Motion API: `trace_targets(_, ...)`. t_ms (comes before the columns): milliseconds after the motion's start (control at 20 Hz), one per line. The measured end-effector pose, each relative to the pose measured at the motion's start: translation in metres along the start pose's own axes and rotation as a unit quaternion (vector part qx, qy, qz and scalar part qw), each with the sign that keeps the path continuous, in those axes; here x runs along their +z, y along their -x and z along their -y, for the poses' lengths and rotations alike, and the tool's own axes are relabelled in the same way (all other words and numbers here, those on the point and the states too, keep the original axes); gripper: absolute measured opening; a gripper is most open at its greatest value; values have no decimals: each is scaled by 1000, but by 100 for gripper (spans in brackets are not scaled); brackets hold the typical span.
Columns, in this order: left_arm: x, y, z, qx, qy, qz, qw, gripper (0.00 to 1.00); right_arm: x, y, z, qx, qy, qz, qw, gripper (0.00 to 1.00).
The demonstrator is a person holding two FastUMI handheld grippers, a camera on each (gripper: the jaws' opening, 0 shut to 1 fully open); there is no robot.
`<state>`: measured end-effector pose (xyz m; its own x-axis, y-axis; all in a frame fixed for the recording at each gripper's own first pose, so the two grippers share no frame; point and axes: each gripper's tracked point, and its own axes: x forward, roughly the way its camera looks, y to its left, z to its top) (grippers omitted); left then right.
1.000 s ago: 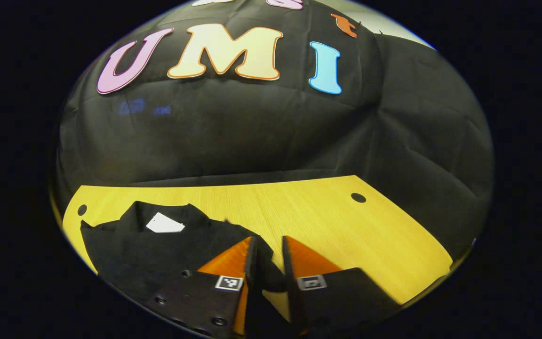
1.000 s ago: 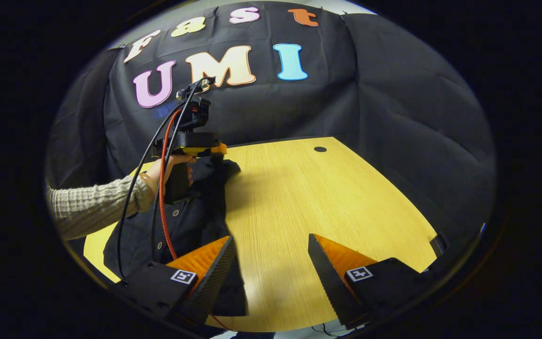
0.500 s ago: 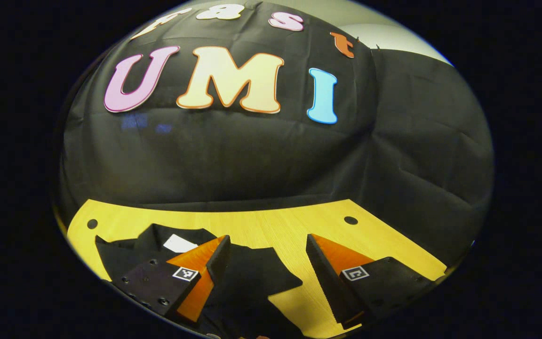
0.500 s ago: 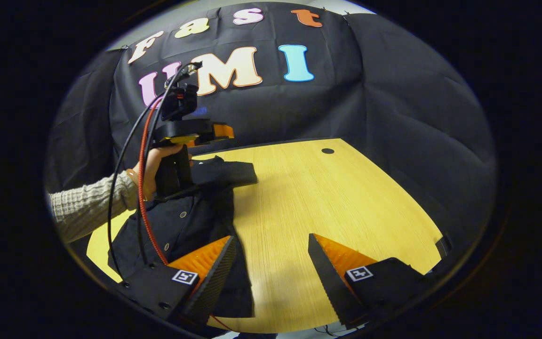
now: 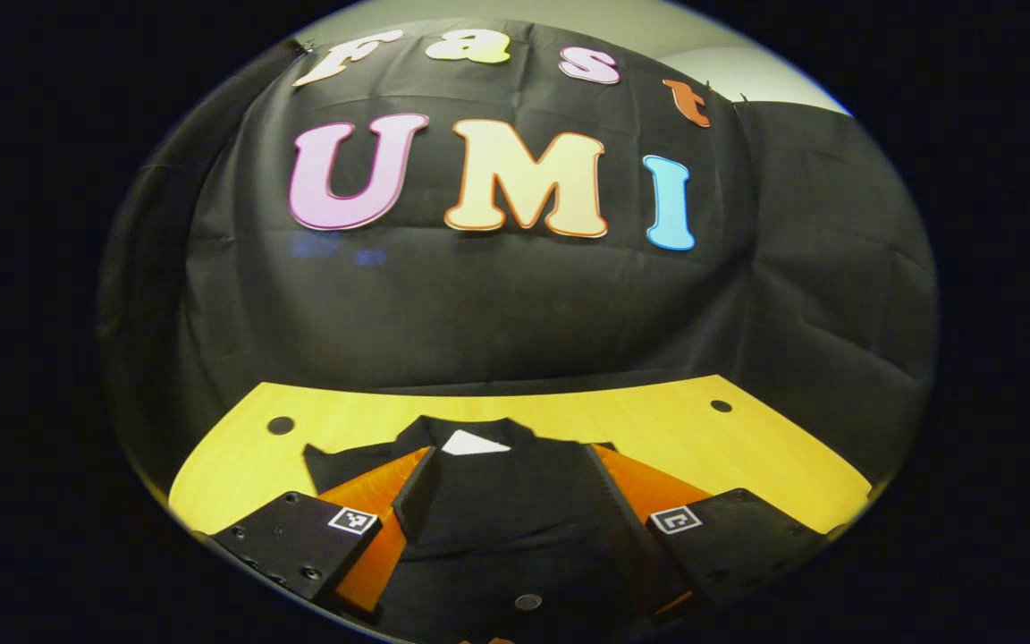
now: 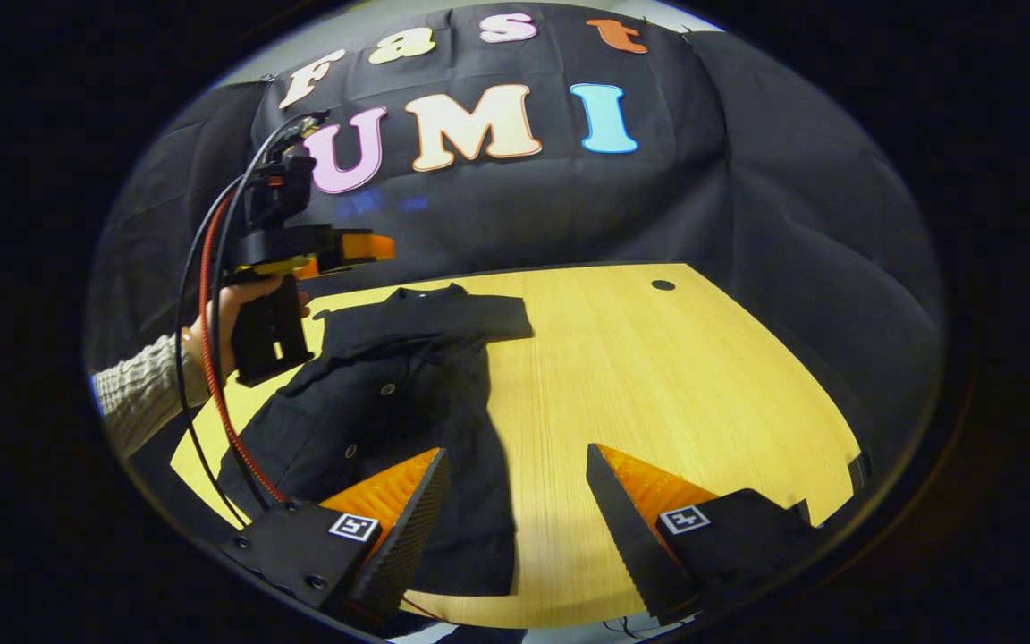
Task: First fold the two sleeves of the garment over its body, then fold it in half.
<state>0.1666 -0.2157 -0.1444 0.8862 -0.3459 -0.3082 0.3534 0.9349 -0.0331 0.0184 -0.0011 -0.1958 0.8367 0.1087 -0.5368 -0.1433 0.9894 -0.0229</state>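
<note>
Fabric of the black garment (image 6: 408, 385) is judged soft, light and limp, so it is best taken at a cuff, a hem corner or a shoulder edge, not mid-panel. The garment is spread on the yellow table (image 6: 658, 376), at the left and lower left of the right gripper view, with one sleeve (image 6: 470, 317) laid across the chest. In the left gripper view it is seen at the lower centre, white label (image 5: 475, 443) at the collar. The left gripper (image 5: 515, 501) is held wide and empty above it. The right gripper (image 6: 515, 501) is spread wide too, gripping nothing. Open tabletop is seen at the right of the frame, bounded by the table edge.
</note>
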Motion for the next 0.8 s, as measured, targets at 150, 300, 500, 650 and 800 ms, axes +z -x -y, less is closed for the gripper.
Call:
trace_targets(150,-9,47,-31,11,3,0,1000,94,0,4,-7,4,13,0,1000,98)
trace_targets(300,-17,93,-64,29,-8,-6,1000,94,-5,4,-13,11,22,-3,1000,98)
trace_targets(500,-43,145,-89,28,-18,-23,999,94,-24,2,-21,16,36,-17,999,98)
trace_targets(650,-75,180,-100,25,-30,-48,998,95,-44,2,-27,26,41,-32,998,98)
trace_targets(800,-117,205,-105,30,-28,-87,995,94,-61,-1,-33,32,48,-51,997,94)
